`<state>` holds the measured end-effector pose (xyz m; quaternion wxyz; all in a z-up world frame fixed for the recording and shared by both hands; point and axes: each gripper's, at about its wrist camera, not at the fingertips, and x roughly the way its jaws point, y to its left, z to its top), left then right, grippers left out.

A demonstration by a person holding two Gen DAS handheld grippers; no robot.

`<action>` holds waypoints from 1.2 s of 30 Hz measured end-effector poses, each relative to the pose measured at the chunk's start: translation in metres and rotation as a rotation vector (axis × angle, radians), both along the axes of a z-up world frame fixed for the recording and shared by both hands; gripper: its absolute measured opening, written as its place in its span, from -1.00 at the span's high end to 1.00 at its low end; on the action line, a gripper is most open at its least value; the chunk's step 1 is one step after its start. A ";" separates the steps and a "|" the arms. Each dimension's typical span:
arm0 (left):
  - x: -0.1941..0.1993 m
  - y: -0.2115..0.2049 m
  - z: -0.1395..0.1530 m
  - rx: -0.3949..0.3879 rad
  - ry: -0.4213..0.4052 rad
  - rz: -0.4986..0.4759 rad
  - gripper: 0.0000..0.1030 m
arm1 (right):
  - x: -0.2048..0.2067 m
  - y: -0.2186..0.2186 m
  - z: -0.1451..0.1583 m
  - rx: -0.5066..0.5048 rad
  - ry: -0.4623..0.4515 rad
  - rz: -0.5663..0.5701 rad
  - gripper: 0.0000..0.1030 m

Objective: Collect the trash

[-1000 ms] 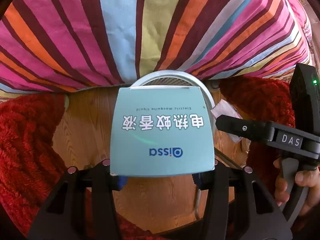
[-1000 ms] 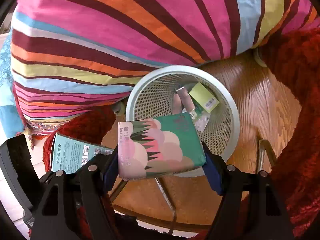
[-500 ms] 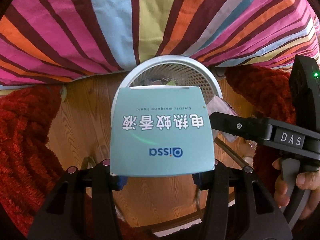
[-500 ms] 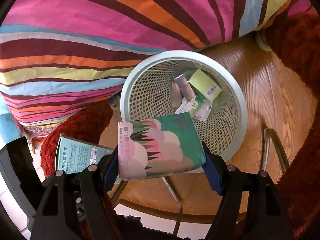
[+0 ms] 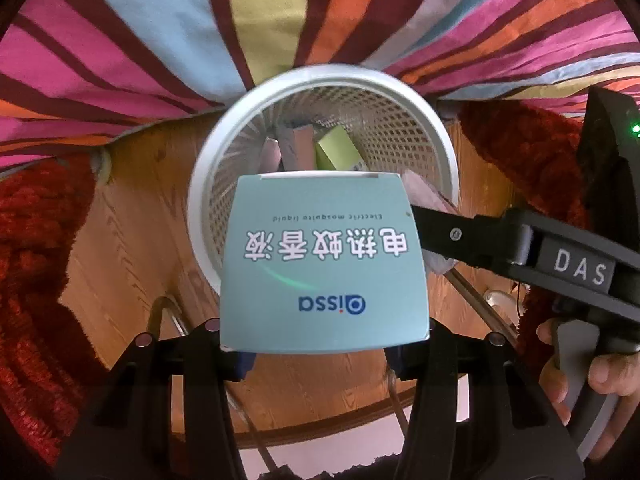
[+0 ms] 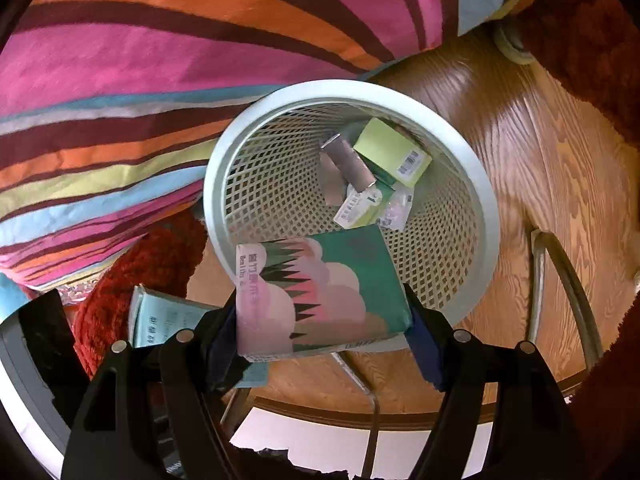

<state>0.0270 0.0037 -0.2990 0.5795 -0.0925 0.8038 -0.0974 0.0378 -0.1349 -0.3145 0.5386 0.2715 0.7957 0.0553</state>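
Both tongs clamp flat packets, left [image 5: 324, 344] the teal box [image 5: 324, 264], right [image 6: 320, 320] the tissue pack [image 6: 320, 292].

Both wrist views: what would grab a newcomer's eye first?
The white mesh wastebasket, centre of both views on the wood floor, already holding trash. Over it, the left gripper clamps a teal mosquito-liquid box, and the right gripper clamps a green-and-pink tissue pack. A bright striped fabric fills the top.

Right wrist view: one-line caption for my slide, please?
Right hand-held gripper holds a green tissue pack above the part-filled white mesh bin.
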 end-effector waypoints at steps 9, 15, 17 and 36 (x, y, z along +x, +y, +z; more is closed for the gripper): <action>-0.001 -0.004 -0.009 0.033 0.032 -0.016 0.04 | -0.001 -0.002 -0.008 -0.008 0.029 -0.010 -0.36; -0.001 -0.006 -0.011 0.035 0.050 -0.030 -0.53 | -0.001 0.001 -0.009 0.000 0.037 0.002 -0.40; 0.000 -0.006 -0.013 0.045 0.056 -0.033 -0.59 | -0.002 0.002 -0.012 -0.004 0.053 -0.001 -0.59; -0.002 0.001 -0.004 0.038 0.038 0.004 -0.64 | -0.004 -0.006 -0.008 -0.039 0.053 -0.041 -0.84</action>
